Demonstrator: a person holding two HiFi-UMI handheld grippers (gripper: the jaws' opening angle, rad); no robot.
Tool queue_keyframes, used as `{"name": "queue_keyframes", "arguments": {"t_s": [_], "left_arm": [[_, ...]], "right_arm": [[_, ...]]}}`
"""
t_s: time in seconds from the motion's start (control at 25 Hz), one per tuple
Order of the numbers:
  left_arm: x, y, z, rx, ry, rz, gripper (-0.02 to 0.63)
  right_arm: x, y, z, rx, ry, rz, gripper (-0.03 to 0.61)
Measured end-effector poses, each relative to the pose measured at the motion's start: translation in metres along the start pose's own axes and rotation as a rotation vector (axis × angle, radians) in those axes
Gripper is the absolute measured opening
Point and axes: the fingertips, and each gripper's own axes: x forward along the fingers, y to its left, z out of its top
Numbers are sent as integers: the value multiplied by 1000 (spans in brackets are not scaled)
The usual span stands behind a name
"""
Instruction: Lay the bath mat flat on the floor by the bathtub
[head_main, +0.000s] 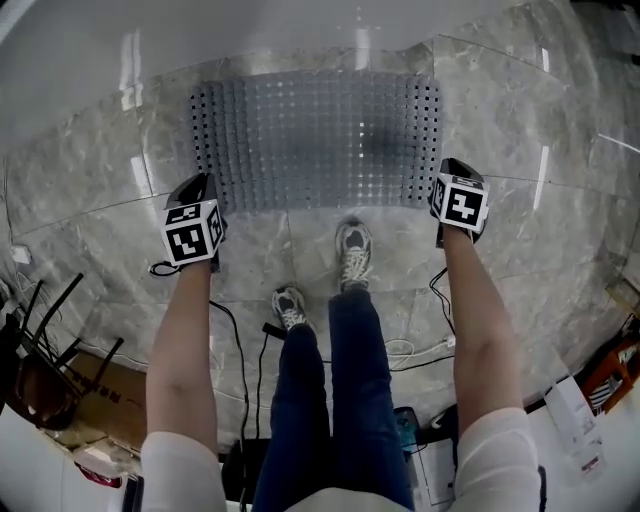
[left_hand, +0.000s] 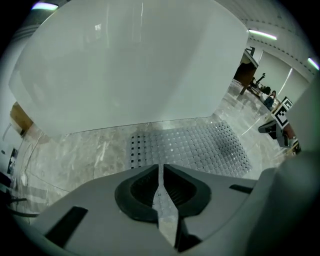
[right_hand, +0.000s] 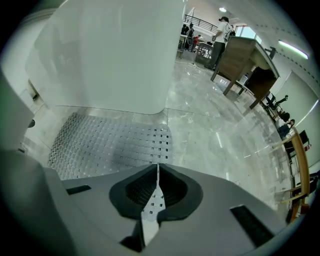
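The person's legs (head_main: 335, 400) in blue jeans stand on the marble floor (head_main: 520, 130), with the left shoe (head_main: 290, 306) set behind the right shoe (head_main: 353, 252). Dark cables (head_main: 243, 370) trail on the tiles beside them. Both bare arms reach forward.

The left claw (head_main: 200, 185) (left_hand: 161, 172) sits at the near left corner of the mat (head_main: 315, 140) (left_hand: 200, 147) (right_hand: 100, 145). Its jaws are pressed together on a thin strip of mat. The right claw (head_main: 455, 172) (right_hand: 158, 175) pinches the near right corner, and the perforated edge shows between its pads.

The grey gridded mat lies spread on the floor, its far edge along the foot of the white tub (head_main: 250, 30) (left_hand: 125, 65) (right_hand: 110, 50). Farther off, the right gripper view shows a wooden desk (right_hand: 250, 60) and people (right_hand: 222, 30) standing.
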Motion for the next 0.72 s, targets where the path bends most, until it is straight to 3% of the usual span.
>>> {"name": "queue_keyframes", "arguments": {"t_s": [0.2,0.72], "left_arm": [[-41,-9,8,-46,2,-42,52],[-158,-23,28,-22,-23,-86,44]], "right_arm": [[-48,17,1,84,-11,64,35],[-174,38,31,94,-53,114,31]]}}
